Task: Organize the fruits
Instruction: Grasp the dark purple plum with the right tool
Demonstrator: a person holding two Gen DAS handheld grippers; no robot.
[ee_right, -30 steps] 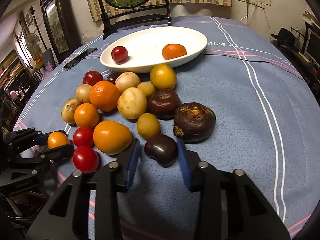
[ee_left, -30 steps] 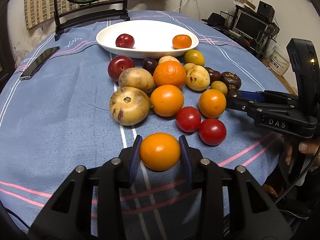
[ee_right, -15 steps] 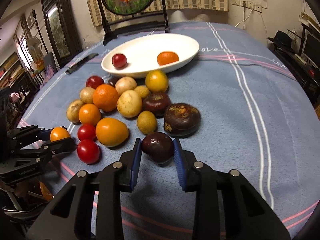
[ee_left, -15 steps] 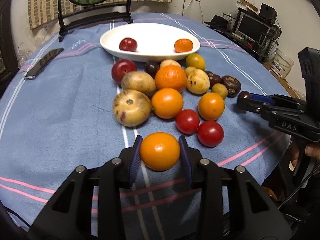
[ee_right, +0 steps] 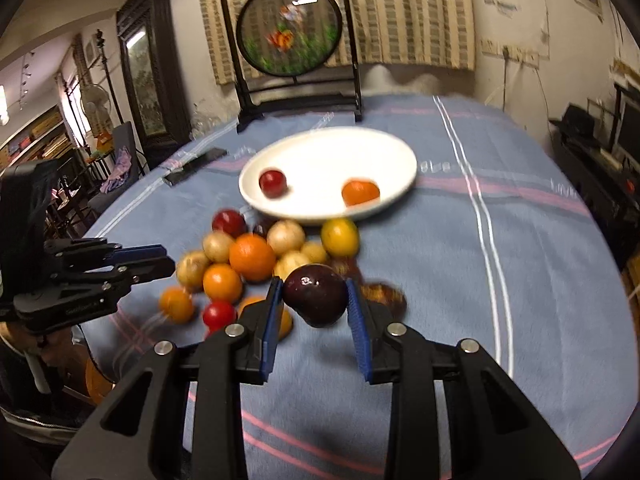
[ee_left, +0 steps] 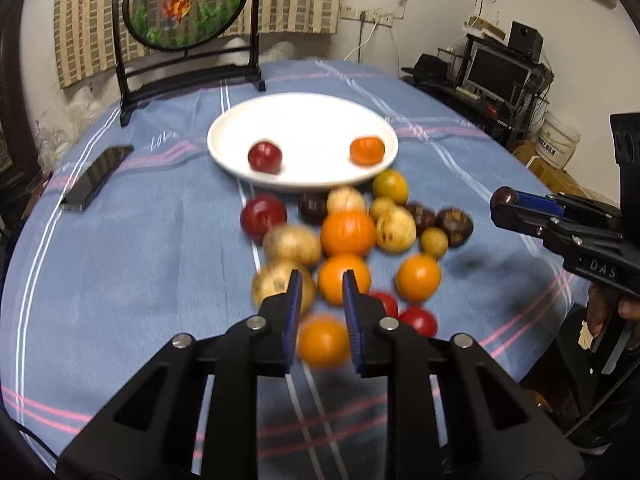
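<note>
My left gripper (ee_left: 322, 276) hangs above the near end of the fruit pile, its jaws closing to shut with nothing between them. A blurred orange (ee_left: 323, 340) lies loose on the blue cloth under it; in the right wrist view this orange (ee_right: 176, 304) sits below the left gripper (ee_right: 164, 260). My right gripper (ee_right: 314, 284) is shut on a dark purple plum (ee_right: 316, 300), lifted clear of the cloth. In the left wrist view the right gripper (ee_left: 502, 204) shows the plum (ee_left: 505, 196) at its tip. The white plate (ee_left: 224, 160) holds a red plum (ee_left: 264, 156) and a small orange (ee_left: 367, 150).
A pile of oranges, tomatoes, yellow and dark fruits (ee_left: 348, 232) lies in front of the plate. A black phone (ee_left: 96, 178) rests at the left, a framed fish screen (ee_left: 184, 4) stands behind the plate. The table edge runs near the right gripper.
Both grippers have risen. The orange has slipped out of the left gripper, whose jaws have closed in. The right gripper has lifted the dark plum off the cloth.
</note>
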